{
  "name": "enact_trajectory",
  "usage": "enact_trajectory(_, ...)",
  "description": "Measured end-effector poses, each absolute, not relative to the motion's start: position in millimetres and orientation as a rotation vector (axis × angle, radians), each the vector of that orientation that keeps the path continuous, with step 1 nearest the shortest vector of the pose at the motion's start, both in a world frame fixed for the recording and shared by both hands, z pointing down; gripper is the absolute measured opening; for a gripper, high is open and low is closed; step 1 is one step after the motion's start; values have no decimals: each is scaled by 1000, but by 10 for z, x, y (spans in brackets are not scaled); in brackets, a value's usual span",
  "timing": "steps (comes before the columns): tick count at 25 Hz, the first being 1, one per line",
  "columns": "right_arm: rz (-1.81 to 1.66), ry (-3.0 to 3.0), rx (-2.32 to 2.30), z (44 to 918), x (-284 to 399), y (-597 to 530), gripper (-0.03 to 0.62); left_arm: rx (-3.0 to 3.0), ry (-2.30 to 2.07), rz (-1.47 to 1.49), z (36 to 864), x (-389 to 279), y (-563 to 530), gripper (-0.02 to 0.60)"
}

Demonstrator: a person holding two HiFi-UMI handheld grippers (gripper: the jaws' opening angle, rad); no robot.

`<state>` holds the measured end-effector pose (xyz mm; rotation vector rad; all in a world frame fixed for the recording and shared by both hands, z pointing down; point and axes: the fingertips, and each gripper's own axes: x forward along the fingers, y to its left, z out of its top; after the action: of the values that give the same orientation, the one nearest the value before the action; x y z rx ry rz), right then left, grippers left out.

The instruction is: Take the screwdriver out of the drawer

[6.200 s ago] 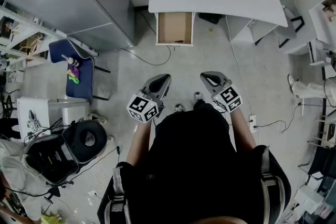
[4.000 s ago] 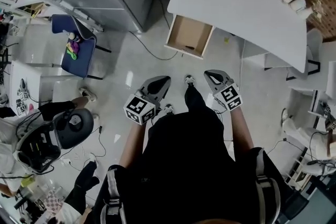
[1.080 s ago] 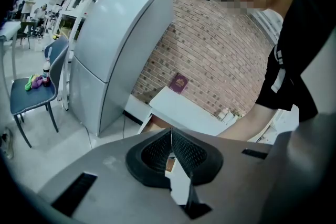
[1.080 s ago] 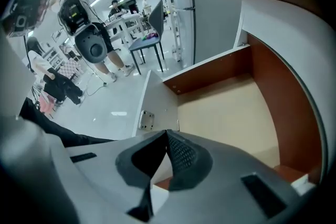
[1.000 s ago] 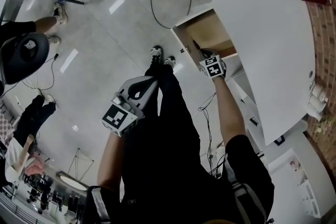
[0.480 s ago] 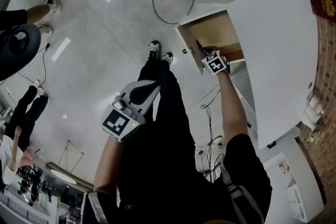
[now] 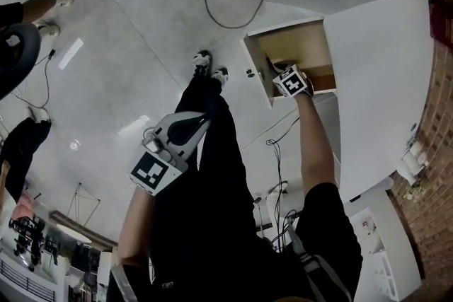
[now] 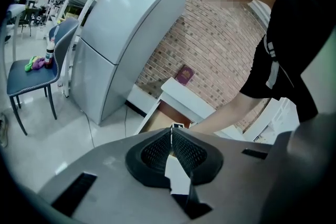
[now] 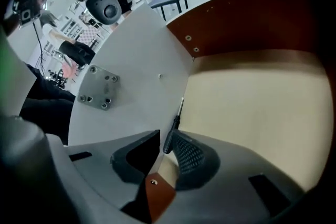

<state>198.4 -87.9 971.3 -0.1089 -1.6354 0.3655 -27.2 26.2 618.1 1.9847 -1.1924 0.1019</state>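
The open drawer [image 7: 300, 47] has a pale wooden bottom [image 9: 252, 97] and a white front panel [image 9: 131, 71]. A slim black screwdriver [image 9: 175, 122] lies on the bottom along that panel, tip pointing away. My right gripper [image 9: 166, 137] reaches steeply down into the drawer's near corner [image 7: 283, 73]. Its jaws have just been opening, and the screwdriver's handle lies between them with a gap on the left side. My left gripper [image 7: 200, 121] hangs beside the person's leg, away from the drawer. It is shut with nothing in it [image 8: 171, 131].
The drawer hangs under a white desk [image 7: 379, 81] against a brick wall. A dark red book [image 8: 184, 75] lies on the desk. A grey fridge [image 8: 126, 34] and a blue chair [image 8: 31, 68] stand to the left. A cable [image 7: 212, 0] runs over the floor.
The person has walked up to the desk. Over the last second the right gripper dipped lower into the drawer's near corner, and the left gripper sank a little beside the leg.
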Motion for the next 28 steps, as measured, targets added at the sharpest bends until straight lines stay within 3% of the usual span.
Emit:
enact_trajectory(12,424,-1568,-130,10015,2121,-896,158,1980,-1158,84,6493,-279,66,17)
enact_trajectory(17,507,-1568,-130,10044,2118,-861,120,1974,-1147,83,6537,-262,85,17)
enact_trajectory(28,592,-1502,-96,10043,2113,-900,117,1955,-1128,61,6640,-130,118,17)
